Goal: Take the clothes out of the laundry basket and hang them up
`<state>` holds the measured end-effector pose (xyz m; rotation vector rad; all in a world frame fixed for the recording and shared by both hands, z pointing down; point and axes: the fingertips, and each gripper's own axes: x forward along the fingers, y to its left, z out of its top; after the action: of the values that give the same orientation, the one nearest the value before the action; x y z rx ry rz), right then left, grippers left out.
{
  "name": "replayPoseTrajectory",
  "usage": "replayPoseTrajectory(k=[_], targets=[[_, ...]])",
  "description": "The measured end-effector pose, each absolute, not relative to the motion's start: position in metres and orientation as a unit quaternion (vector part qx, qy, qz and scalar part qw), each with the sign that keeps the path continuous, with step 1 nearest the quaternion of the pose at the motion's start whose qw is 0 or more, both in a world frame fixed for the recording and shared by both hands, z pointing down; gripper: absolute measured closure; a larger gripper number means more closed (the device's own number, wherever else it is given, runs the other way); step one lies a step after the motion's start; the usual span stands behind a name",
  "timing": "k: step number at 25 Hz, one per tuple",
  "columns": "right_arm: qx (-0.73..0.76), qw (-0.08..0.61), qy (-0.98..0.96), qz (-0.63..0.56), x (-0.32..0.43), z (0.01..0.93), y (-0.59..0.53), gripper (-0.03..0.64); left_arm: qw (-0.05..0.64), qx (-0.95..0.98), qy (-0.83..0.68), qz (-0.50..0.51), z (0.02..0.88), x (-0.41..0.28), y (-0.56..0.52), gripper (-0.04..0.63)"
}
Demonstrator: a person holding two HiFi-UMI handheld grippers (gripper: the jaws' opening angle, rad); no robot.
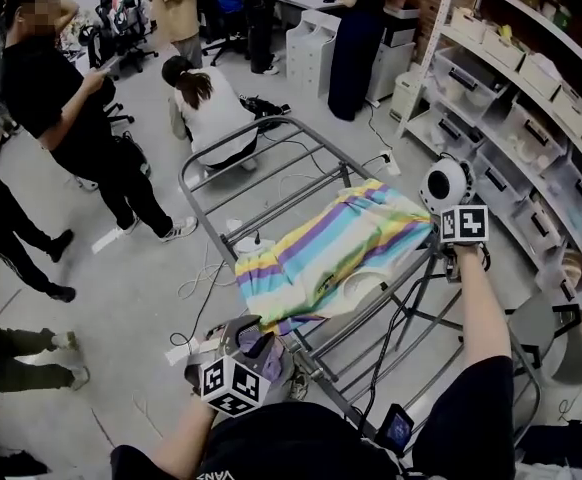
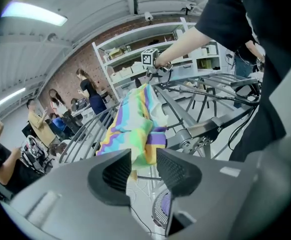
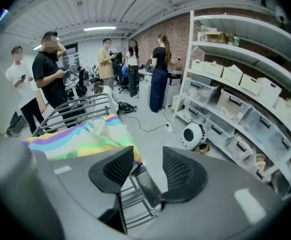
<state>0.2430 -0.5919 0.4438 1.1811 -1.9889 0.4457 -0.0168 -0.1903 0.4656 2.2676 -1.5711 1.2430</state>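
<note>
A pastel striped cloth (image 1: 321, 248) lies draped over the near end of a grey metal drying rack (image 1: 261, 163). My left gripper (image 1: 261, 338) sits at the cloth's lower left corner. In the left gripper view the jaws (image 2: 143, 159) stand apart, and the cloth's corner (image 2: 135, 134) hangs just beyond the gap with the pads not pressing on it. My right gripper (image 1: 459, 226) is at the cloth's right end. Its jaws (image 3: 148, 159) are open with nothing between them; the cloth (image 3: 80, 136) lies to their left and a rack (image 3: 70, 106) bar below.
A person crouches (image 1: 206, 108) behind the rack's far end and others stand at the left and back. Shelves with storage bins (image 1: 531, 118) line the right side. A white round device (image 1: 446, 183) sits on the floor by the shelves. Cables (image 1: 206, 278) trail under the rack.
</note>
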Motion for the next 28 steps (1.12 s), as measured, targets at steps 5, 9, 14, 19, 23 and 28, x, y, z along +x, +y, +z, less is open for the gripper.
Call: replayPoseTrajectory(k=[5,9,14,19,23,28], targets=[[0.487,0.34,-0.79,0.155,0.254,0.409,-0.57,0.443,0.037,0.748,-0.533,0.394,0.451,-0.034,-0.192,0.422],[0.483,0.31,-0.807,0.142,0.239,0.383,-0.532,0.443,0.016,0.756,-0.536,0.375,0.438,-0.046,-0.19,0.422],[0.466,0.28,-0.829,0.132,0.199,0.365,-0.474,0.443,-0.01,0.771,-0.531,0.35,0.424,-0.058,-0.189,0.422],[0.477,0.242,-0.841,0.081,0.16,0.341,-0.41,0.443,-0.046,0.79,-0.519,0.324,0.405,-0.063,-0.183,0.422],[0.485,0.199,-0.849,0.061,0.124,0.329,-0.355,0.443,-0.059,0.801,-0.509,0.309,0.4,-0.077,-0.166,0.422],[0.508,0.162,-0.845,0.036,0.094,0.318,-0.282,0.445,-0.07,0.82,-0.486,0.294,0.398,-0.097,-0.142,0.422]])
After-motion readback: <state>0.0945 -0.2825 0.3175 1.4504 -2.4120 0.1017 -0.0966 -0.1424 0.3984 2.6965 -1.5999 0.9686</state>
